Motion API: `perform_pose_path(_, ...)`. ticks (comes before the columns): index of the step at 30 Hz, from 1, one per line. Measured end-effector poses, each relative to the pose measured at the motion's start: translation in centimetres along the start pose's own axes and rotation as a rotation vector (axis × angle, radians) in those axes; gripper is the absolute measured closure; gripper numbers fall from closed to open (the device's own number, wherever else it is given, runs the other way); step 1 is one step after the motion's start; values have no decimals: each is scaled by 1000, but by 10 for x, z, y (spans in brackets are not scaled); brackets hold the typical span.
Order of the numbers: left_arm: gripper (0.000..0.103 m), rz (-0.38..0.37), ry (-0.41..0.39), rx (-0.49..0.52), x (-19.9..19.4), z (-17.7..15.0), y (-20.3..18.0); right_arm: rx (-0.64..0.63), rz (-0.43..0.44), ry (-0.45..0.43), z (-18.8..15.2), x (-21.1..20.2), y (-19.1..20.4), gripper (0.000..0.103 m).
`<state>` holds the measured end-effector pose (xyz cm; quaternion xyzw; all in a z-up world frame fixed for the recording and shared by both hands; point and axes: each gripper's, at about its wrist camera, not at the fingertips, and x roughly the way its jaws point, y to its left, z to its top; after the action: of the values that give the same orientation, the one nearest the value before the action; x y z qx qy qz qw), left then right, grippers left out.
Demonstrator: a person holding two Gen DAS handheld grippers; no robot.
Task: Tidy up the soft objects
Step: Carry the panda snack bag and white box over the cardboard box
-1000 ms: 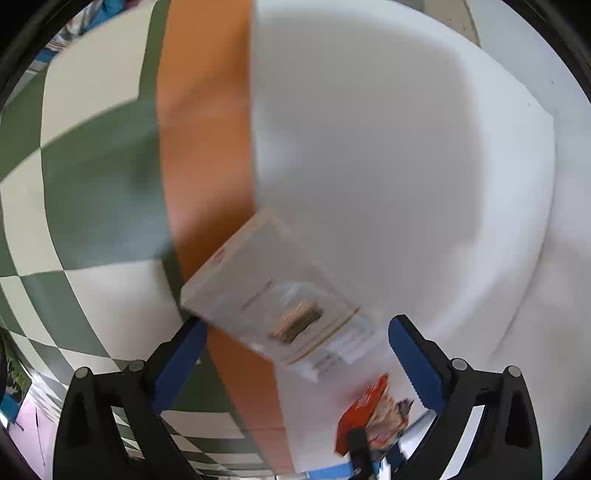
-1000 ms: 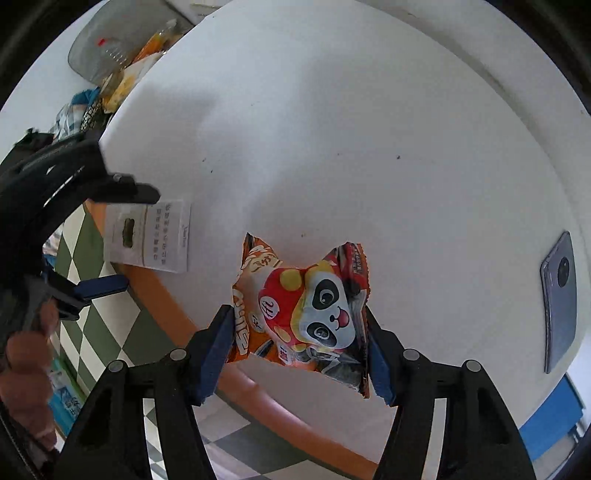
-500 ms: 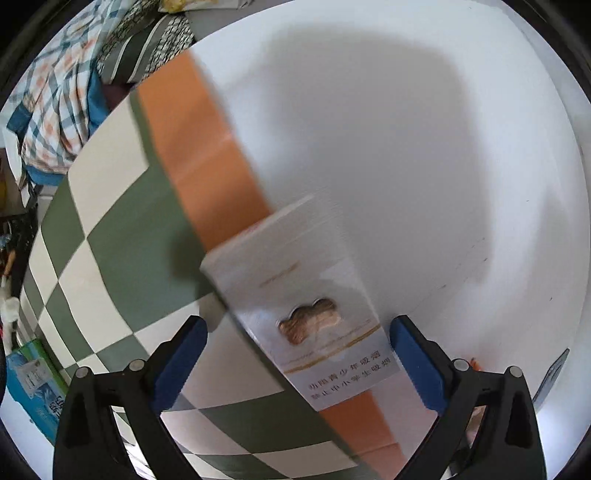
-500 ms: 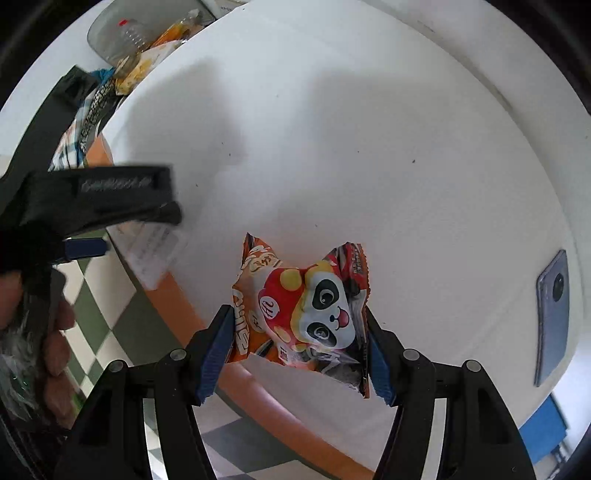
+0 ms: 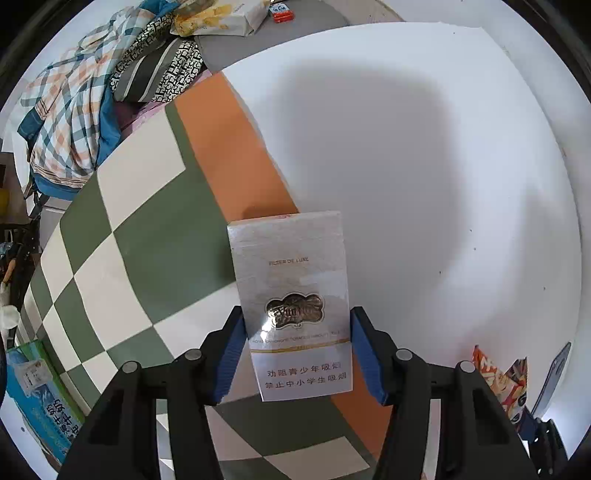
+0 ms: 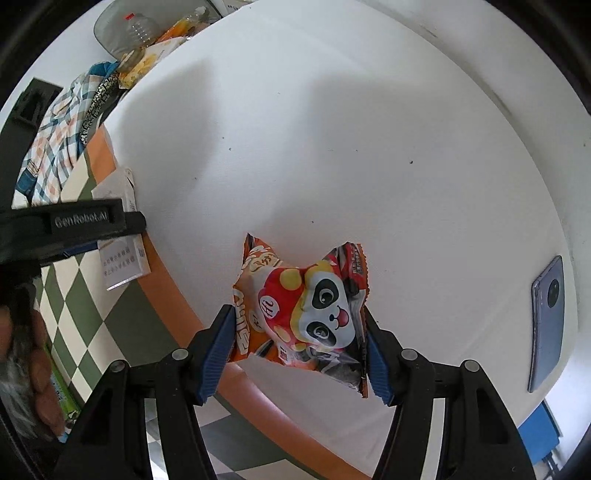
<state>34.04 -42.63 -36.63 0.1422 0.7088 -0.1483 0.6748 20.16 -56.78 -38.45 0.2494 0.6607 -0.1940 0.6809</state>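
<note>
My left gripper (image 5: 295, 354) is shut on a white cigarette pack (image 5: 291, 295) with a gold emblem, held over the orange edge of the white round table (image 5: 424, 147). The pack also shows in the right wrist view (image 6: 122, 258), beside the left gripper's black body (image 6: 74, 225). My right gripper (image 6: 299, 350) is shut on an orange snack bag with a panda print (image 6: 306, 302), held above the table (image 6: 332, 129) near its orange rim. The bag also shows at the lower right of the left wrist view (image 5: 502, 380).
A grey phone (image 6: 546, 317) lies on the table at the right. Plaid and patterned clothes (image 5: 85, 96) are heaped beyond the table's far left edge, with snack packets (image 5: 221, 18) and a bottle (image 6: 140, 26) behind. The floor (image 5: 122, 229) is green-and-white checked. A green box (image 5: 40, 398) lies on it.
My left gripper has closed on the cigarette pack and turned it upright in its view. The right gripper keeps holding the panda bag almost still.
</note>
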Motion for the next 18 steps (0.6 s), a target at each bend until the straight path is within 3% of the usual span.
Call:
perform_pose_path(5,50,-52,-51,14,-20,-18,-5,-9,26,-30,-5,-18,2,37)
perform_pose_path(9,50,-143,-84,7,-48,-42,10,-33,50,-56,-14,-39,12,37)
perform_pose_path(18,50,-276,-202,-87,-118,-119,102,-133,144,-90,-60,-94,64,37)
